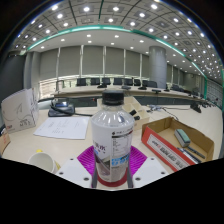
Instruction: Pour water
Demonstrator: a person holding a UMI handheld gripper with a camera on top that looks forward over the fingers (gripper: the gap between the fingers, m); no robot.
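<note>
Gripping the upright, black-capped water bottle (112,140), the gripper (112,168) presses both magenta pads (87,160) against its sides.

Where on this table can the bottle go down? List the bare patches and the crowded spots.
The gripper jaws are shut on the water bottle. Bare table lies beside the bottle, between the paper sheet and the cup rim. It is crowded on the other side, around the cardboard box.
</note>
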